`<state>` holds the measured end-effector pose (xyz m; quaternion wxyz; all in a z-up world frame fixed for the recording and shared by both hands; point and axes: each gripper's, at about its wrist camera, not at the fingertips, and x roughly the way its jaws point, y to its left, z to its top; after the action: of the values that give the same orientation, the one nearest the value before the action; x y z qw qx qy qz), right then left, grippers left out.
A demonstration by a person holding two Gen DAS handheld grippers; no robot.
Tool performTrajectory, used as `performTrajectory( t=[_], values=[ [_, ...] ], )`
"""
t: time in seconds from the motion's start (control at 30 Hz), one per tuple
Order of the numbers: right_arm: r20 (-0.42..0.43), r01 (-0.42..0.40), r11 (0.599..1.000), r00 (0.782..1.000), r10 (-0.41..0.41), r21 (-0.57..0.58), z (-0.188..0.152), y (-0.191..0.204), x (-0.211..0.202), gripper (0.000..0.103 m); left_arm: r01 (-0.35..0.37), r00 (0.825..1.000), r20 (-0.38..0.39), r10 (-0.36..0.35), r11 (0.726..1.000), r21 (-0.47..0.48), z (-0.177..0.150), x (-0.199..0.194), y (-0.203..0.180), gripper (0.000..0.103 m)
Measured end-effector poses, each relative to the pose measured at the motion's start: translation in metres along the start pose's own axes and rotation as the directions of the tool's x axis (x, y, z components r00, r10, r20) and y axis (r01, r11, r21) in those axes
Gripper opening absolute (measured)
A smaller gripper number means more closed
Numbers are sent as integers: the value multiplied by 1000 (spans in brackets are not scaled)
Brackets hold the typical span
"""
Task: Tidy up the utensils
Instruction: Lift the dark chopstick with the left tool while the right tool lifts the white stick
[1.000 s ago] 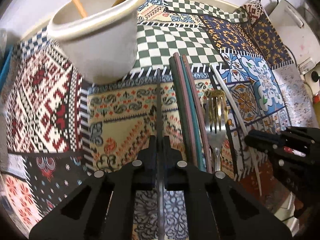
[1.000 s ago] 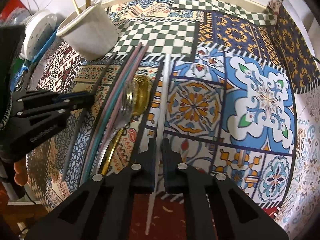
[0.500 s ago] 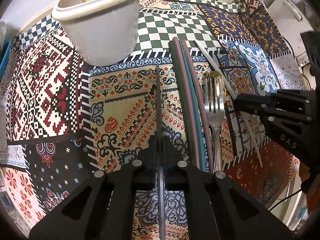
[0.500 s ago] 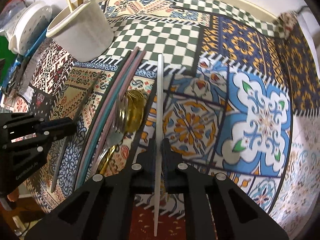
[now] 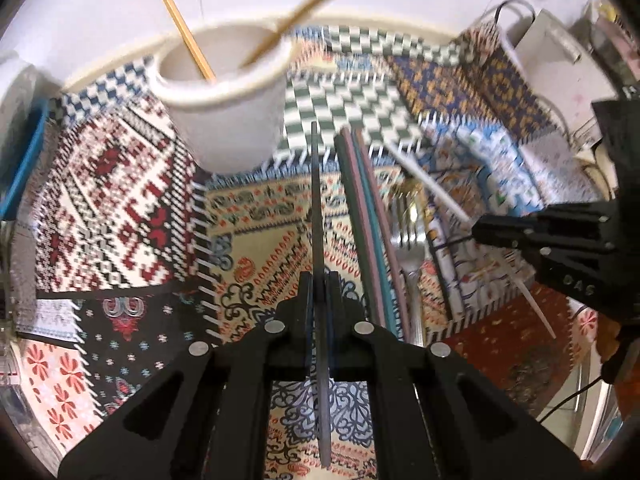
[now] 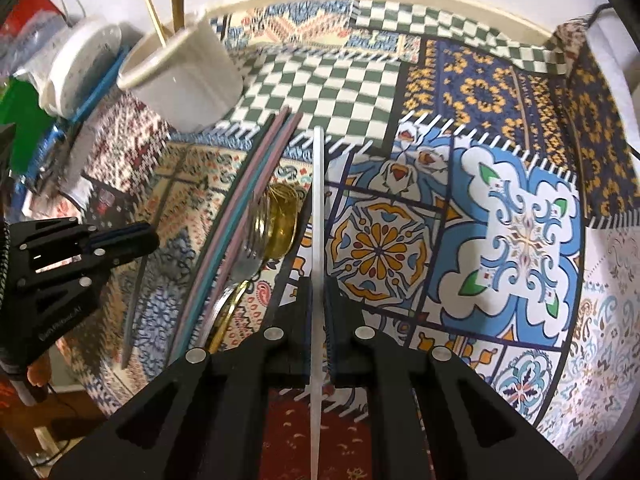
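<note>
1. left wrist view: left gripper (image 5: 319, 280) pinches a dark grey chopstick (image 5: 316, 200), its pads pressed on the stick, which runs on toward the far side. white cup (image 5: 228, 120) stands far left on the patterned tablecloth (image 5: 120, 200), with two wooden sticks (image 5: 180, 24) leaning in it. just right of the held stick lie coloured chopsticks (image 5: 366, 216), then a silver fork (image 5: 408, 248). right gripper (image 5: 476, 232) shows at the right, pinching a white chopstick (image 5: 424, 178).
2. right wrist view: right gripper (image 6: 319, 280) is clamped on the white chopstick (image 6: 318, 200), which points to the far side. left of it lie a gold spoon (image 6: 282, 220), the fork (image 6: 248, 256) and the coloured chopsticks (image 6: 248, 200). cup (image 6: 188, 80) sits far left; left gripper (image 6: 154, 240) is at the left edge.
</note>
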<state>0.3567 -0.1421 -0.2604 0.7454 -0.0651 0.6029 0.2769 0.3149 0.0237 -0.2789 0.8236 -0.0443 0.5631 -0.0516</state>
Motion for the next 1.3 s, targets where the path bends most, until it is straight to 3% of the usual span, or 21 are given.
performTrajectory(
  t=[0.17, 0.43, 0.57, 0.7, 0.83, 1.17, 1.23, 1.3],
  values=[
    [20, -2, 1000, 1000, 2, -14, -10, 1, -16, 5, 2, 997, 71, -2, 1000, -6, -2, -34, 0, 4],
    [-73, 52, 998, 996, -55, -42, -25, 3, 13, 5, 8, 987, 162, -4, 1000, -24, -8, -69, 3, 4],
    [-77, 75, 996, 994, -79, -51, -29, 2, 13, 5, 2, 982, 188, 5, 999, -36, -7, -75, 2, 4],
    [-64, 89, 995, 994, -92, -48, -22, 4, 14, 6, -2, 979, 202, 11, 999, -47, -5, -81, 3, 4],
    [-59, 96, 994, 993, -99, -57, -9, 6, 21, 16, -5, 979, 205, 16, 998, -56, -4, -84, 4, 4],
    [-46, 109, 989, 992, -114, -99, 25, 17, 41, 15, 0, 974, 225, 18, 997, -80, -2, -91, 5, 4],
    [-43, 119, 987, 991, -124, -106, 25, 17, 41, 7, -3, 972, 235, 22, 997, -82, -1, -94, 4, 3],
    [-48, 104, 991, 993, -109, -89, 26, 18, 42, 6, -3, 970, 243, 24, 996, -84, 0, -98, 4, 3]
  ],
)
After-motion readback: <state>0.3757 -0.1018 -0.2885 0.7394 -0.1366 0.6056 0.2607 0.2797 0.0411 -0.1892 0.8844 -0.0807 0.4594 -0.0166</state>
